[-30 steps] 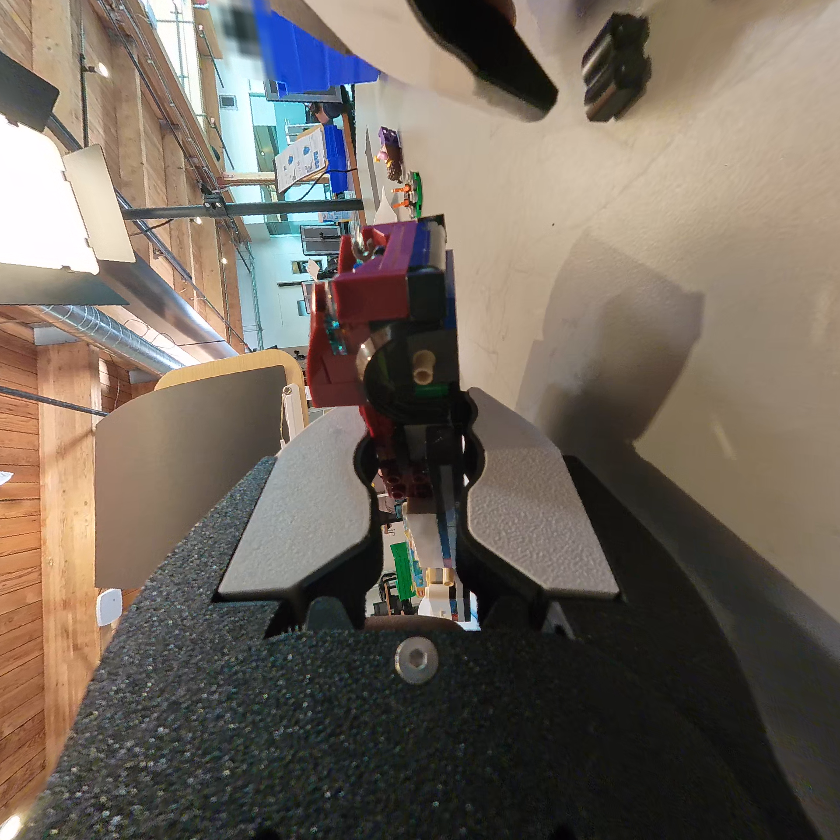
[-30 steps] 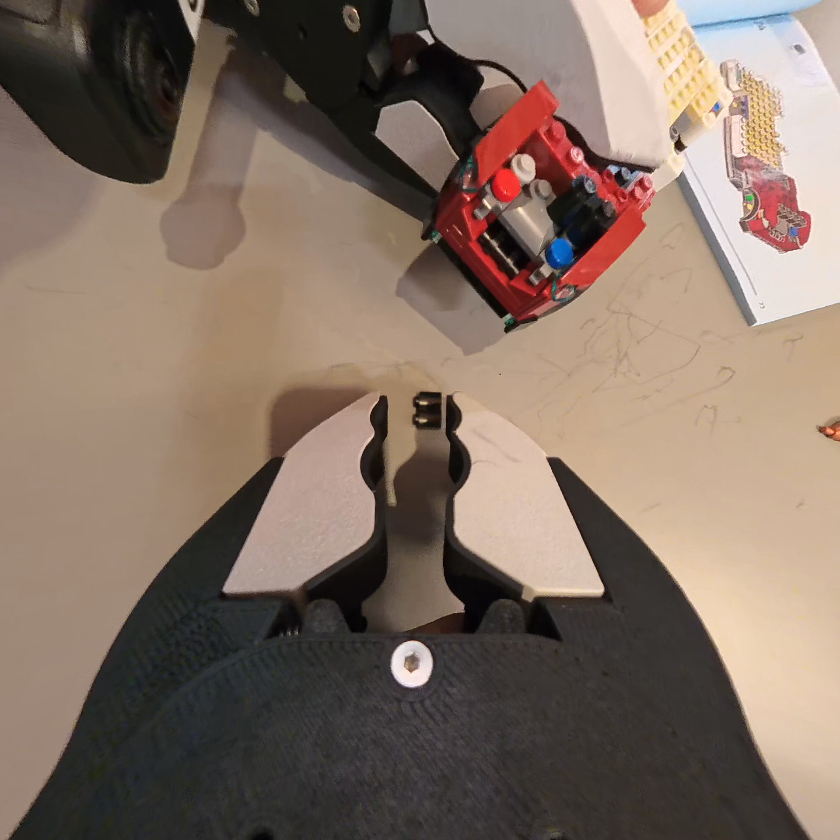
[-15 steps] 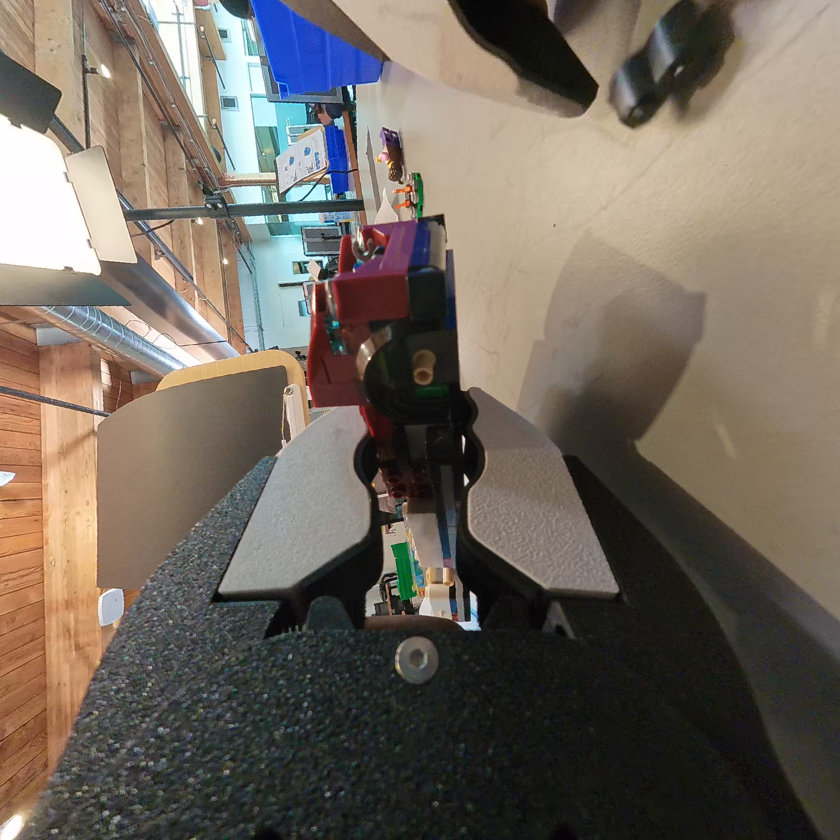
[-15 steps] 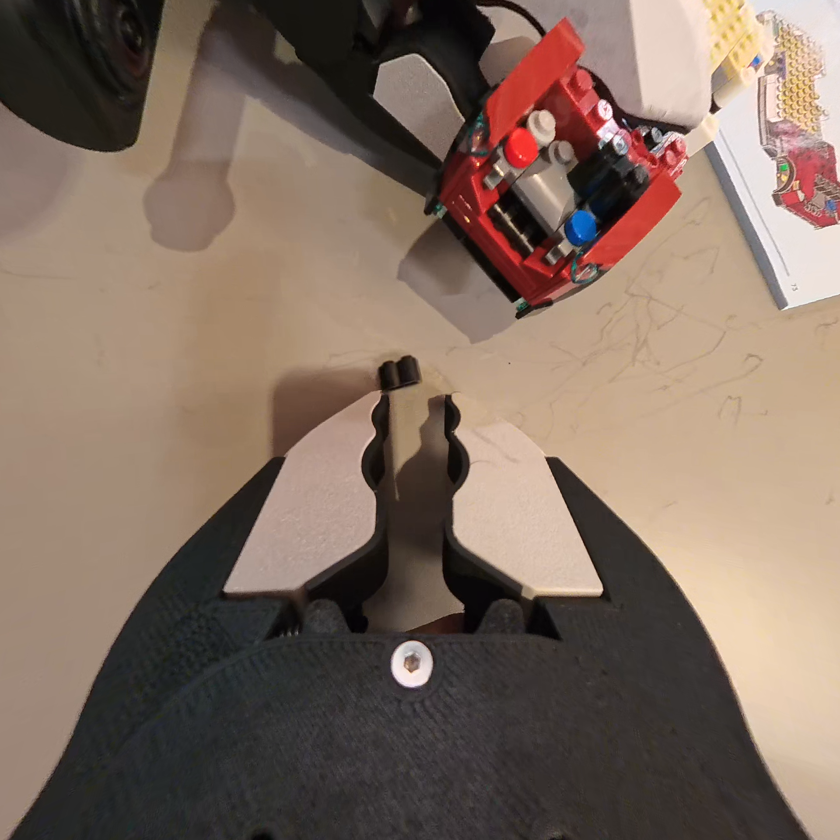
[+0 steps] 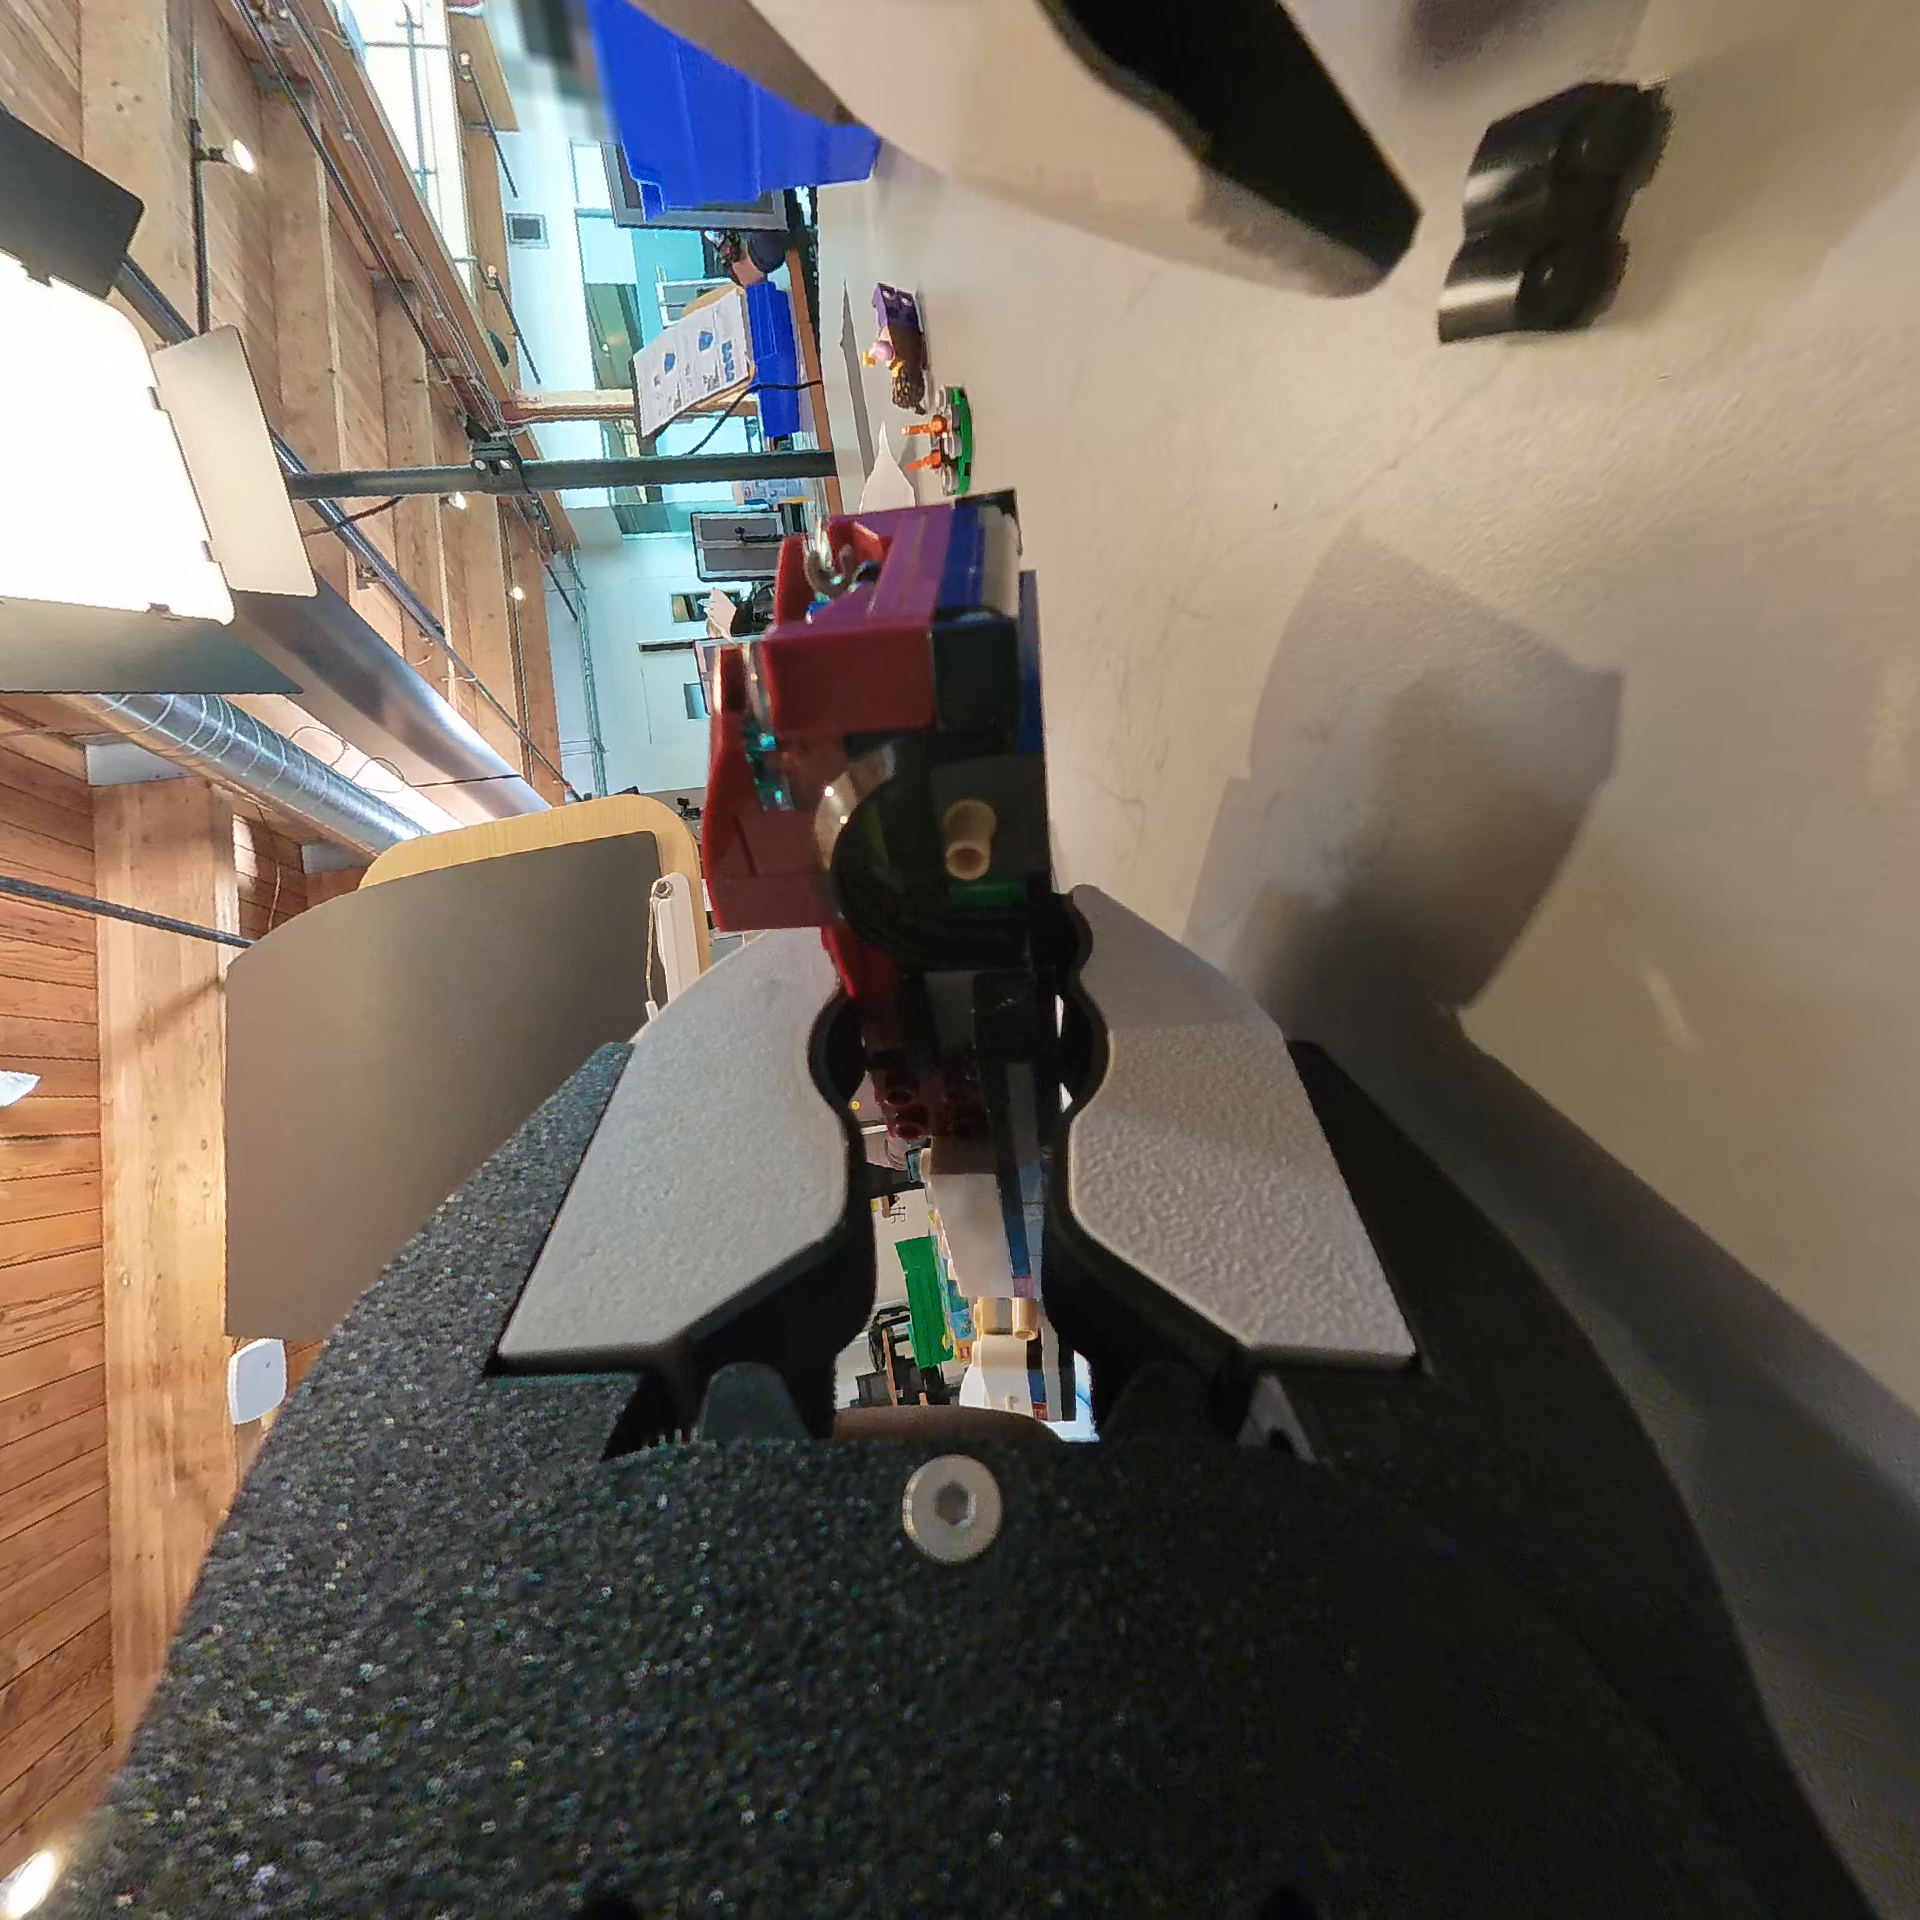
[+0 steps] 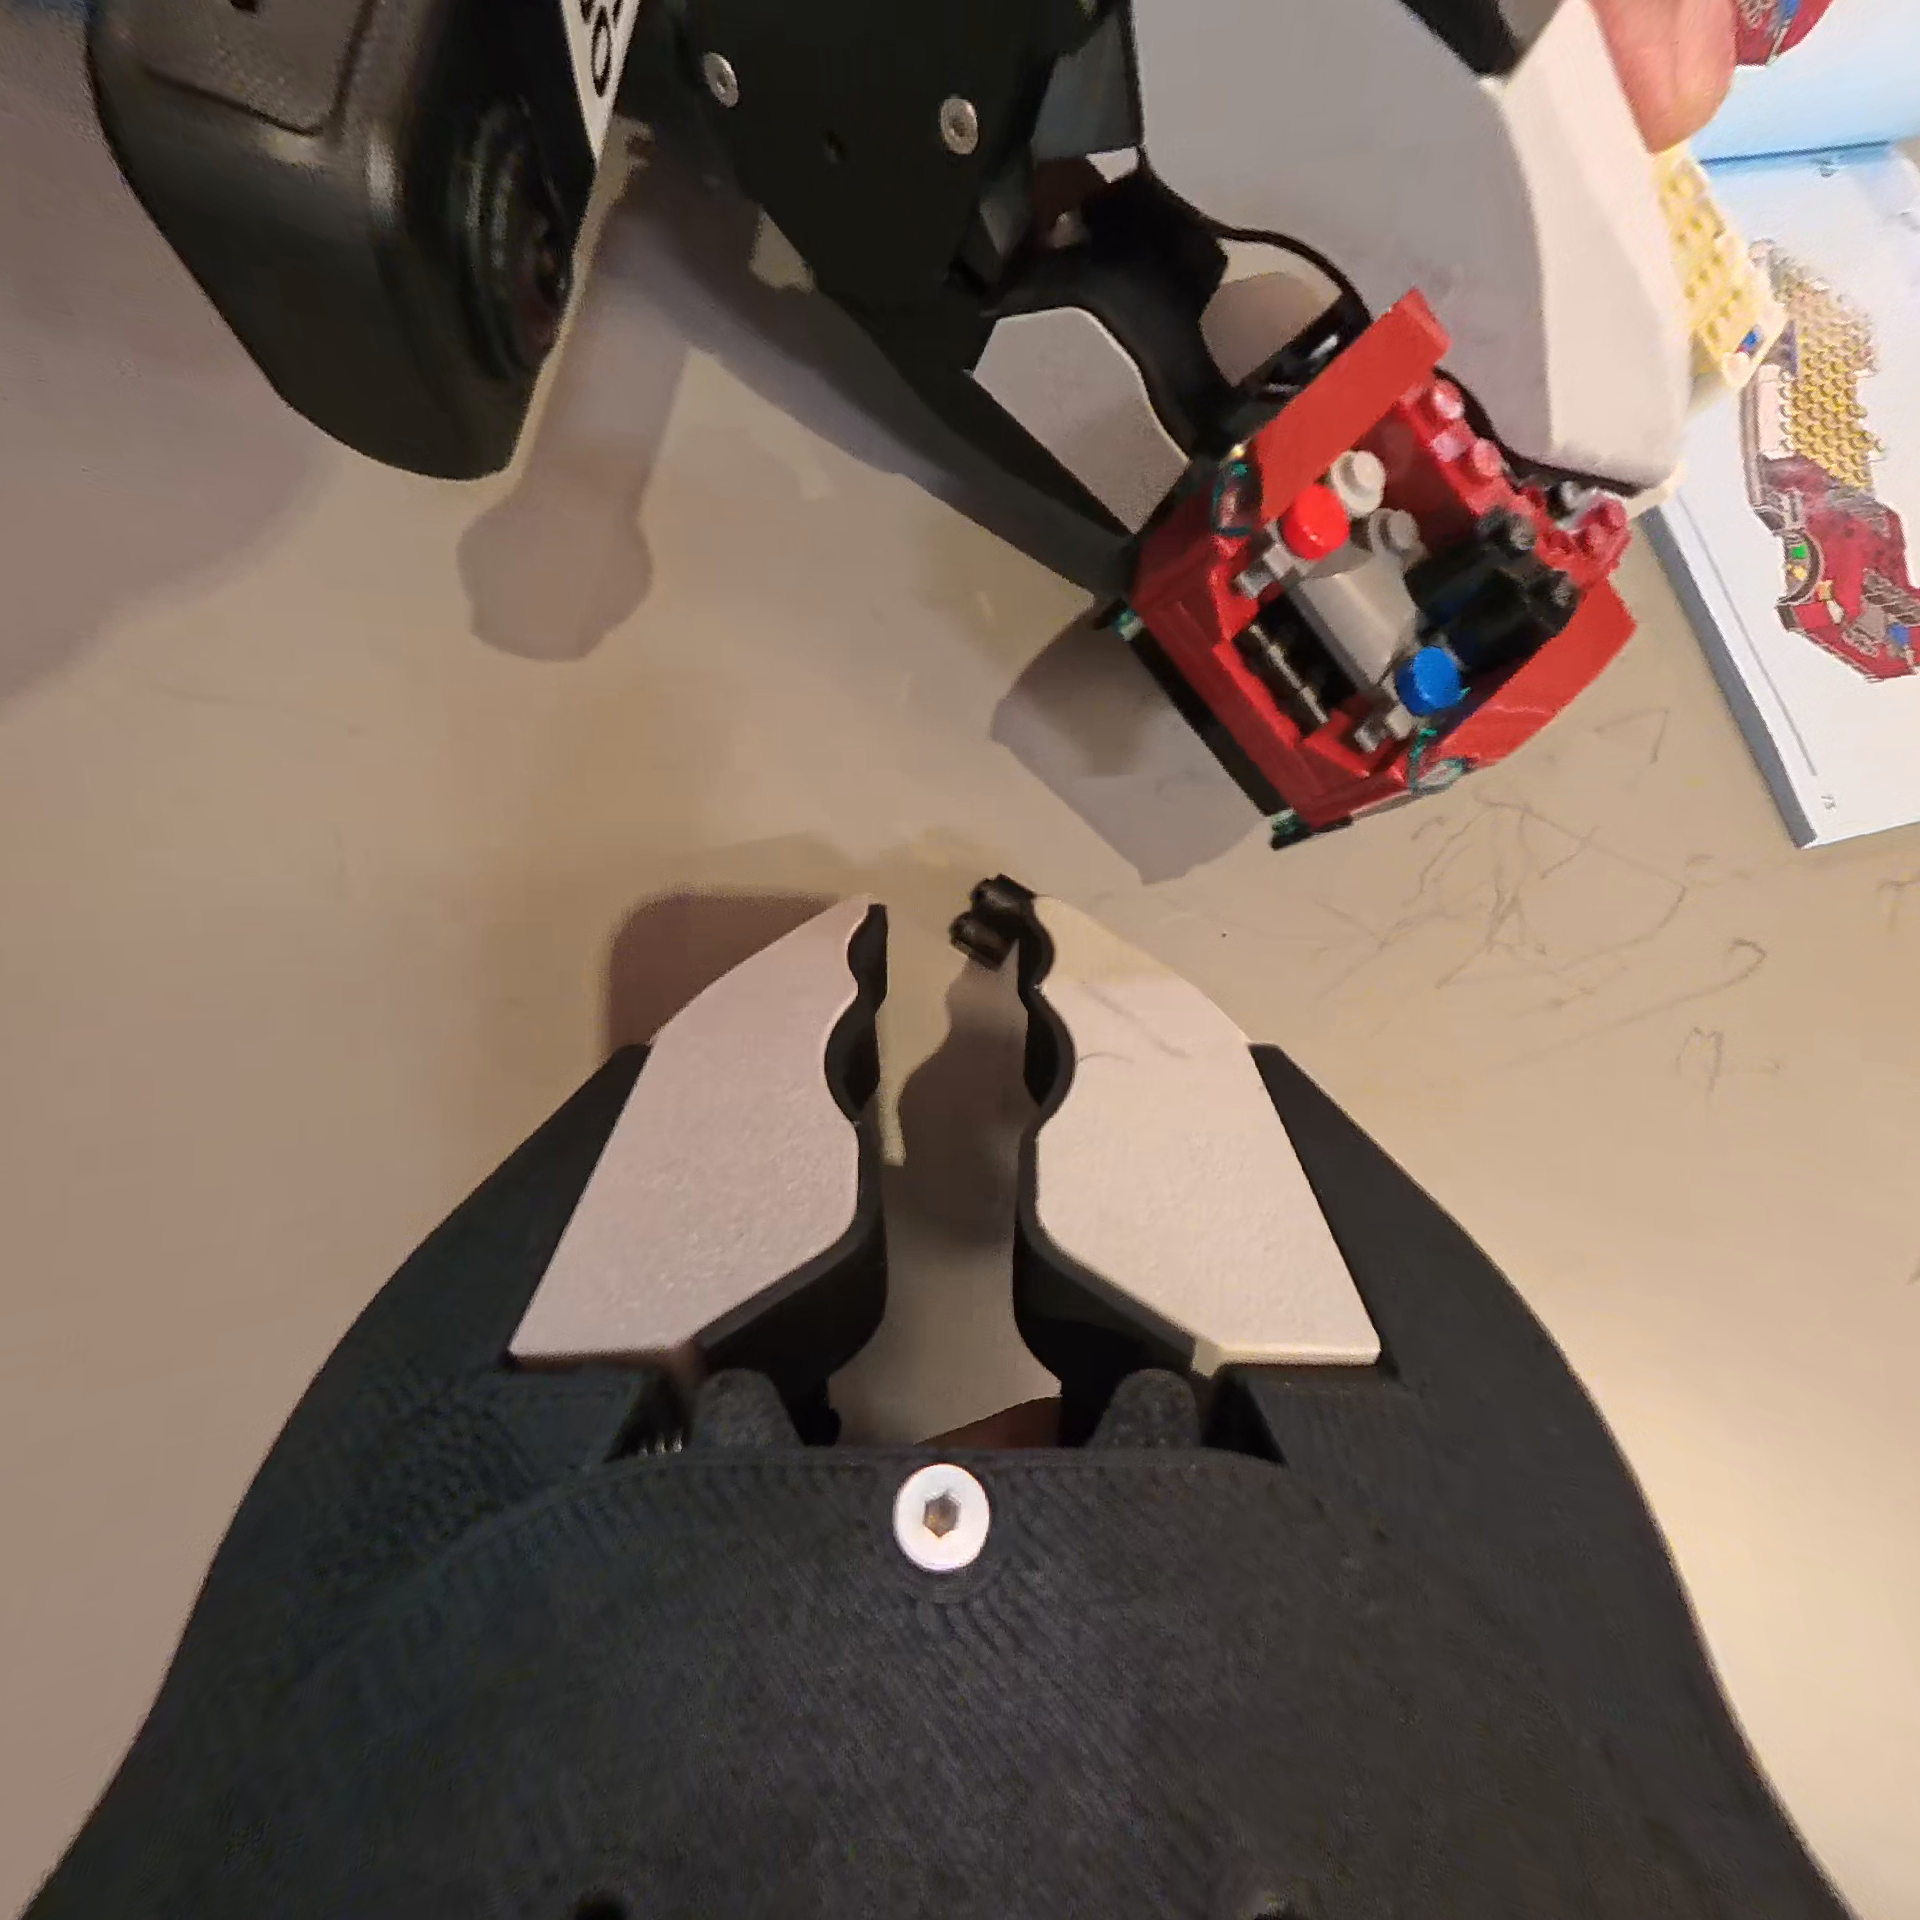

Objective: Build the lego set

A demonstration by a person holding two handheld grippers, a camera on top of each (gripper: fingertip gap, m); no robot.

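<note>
The small black piece (image 6: pixel 987 930) had shifted: a second ago it lay midway between the right gripper's (image 6: pixel 956 925) fingertips, then just ahead of the left-hand one, and now it rested against the right-hand tip, with a clear gap to the other finger. Those jaws stood apart, low over the table (image 6: pixel 312 935), gripping nothing. The left gripper (image 5: pixel 956 935) stayed clamped on the red car (image 5: pixel 862 686), a brick-built model, open-topped with red and blue studs inside, jutting forward past its fingertips.
</note>
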